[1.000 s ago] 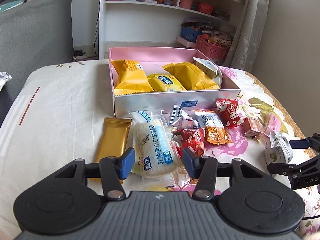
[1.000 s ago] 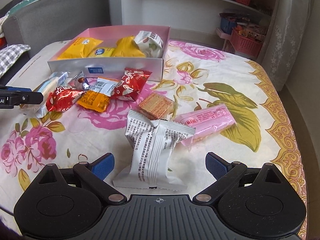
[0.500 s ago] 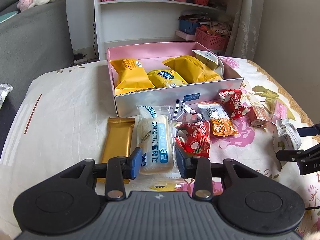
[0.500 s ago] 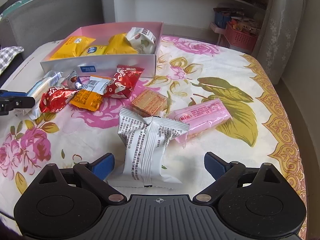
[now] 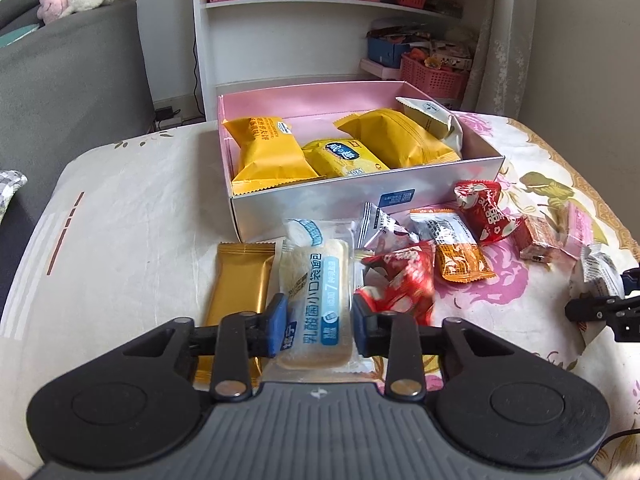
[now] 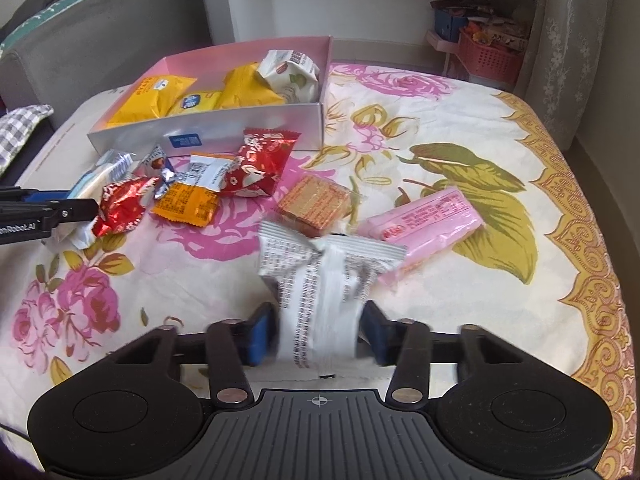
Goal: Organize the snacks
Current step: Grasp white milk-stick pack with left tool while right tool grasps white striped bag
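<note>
**Now: both grippers closed on packets, box half full**

Left gripper point(image 5: 316, 330): fingers narrow, pressed to both sides of the bread pack point(image 5: 314, 296), which lies flat on the bed point(image 5: 132, 216) just in front of the box point(image 5: 320, 200). Right gripper point(image 6: 318, 338): fingers narrow, pinching the lower end of the white pack point(image 6: 320, 280), upper end flared and blurred. Probably mid-grasp on both, lift to follow.

Risks, as judged:
- Slippery film on both packs; a pinch on air-filled wrapping may slide out on the lift, more so on the white pack, gripped only at one end.
- Gold bar point(image 5: 240, 284) touching the left finger; red pack point(image 5: 400, 280) just beside the right finger. Either could be dragged or snagged.
- Pink bar point(image 6: 428, 220) and wafer point(image 6: 316, 204) close behind the white pack; may shift if its flared end sweeps them.
- Soft bedding under everything; pressing down could tilt the box or roll loose packets.
- Two grippers heading for one box: possible clash over the opening.

Box contents: three yellow packs point(image 5: 268, 152) in a row, one pale pack point(image 6: 290, 76) propped in the far right corner. Room left along the back wall. Outside, near the front wall: silver, orange point(image 5: 460, 256) and two red packets, not yet sorted.
</note>
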{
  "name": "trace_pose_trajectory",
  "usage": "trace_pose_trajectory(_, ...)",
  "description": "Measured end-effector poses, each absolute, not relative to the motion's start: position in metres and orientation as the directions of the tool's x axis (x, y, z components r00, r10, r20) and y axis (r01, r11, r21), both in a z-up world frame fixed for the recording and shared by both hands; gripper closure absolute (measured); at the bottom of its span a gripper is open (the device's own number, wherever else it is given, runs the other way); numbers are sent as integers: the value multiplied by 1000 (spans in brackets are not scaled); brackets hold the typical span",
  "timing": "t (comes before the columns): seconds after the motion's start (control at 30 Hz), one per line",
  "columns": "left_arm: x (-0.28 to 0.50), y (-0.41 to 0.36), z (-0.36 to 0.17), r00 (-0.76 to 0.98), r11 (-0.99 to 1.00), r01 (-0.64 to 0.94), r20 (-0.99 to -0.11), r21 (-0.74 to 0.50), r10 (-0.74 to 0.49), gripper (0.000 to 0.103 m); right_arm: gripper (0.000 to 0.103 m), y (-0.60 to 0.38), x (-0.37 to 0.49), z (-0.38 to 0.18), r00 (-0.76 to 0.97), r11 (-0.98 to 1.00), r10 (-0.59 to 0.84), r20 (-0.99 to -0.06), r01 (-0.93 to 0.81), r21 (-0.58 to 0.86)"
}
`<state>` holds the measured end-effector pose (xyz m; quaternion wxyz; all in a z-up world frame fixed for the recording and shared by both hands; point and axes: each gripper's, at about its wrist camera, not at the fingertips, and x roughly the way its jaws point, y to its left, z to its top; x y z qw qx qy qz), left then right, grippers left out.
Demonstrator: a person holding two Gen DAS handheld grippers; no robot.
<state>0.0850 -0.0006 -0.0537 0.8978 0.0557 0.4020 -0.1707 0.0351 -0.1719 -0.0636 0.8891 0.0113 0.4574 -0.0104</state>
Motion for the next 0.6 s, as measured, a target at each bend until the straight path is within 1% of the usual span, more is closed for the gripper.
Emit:
trace_pose_trajectory(0.03, 85, 0, -52, 621, 936, 351, -739, -39, -264, 80, 69, -171, 35, -63, 582, 1000, -8, -813, 27, 9)
trace_pose_trajectory(0.13, 84, 0, -47, 615, 934, 353, -737, -62, -281, 84, 70, -171, 36, -61, 576, 999, 2, -818, 32, 25)
trace_pose_trajectory(0.4, 84, 4, -37, 607, 937, 326, -731, -129, -312, 86, 70, -169, 33, -48, 592, 998, 28, -805, 30, 57)
trace_pose_trajectory(0.6, 83, 7, -29, 612, 934, 324, -718, -153, -331, 86, 70, -165, 34, -37, 615, 997, 38, -788, 29, 71)
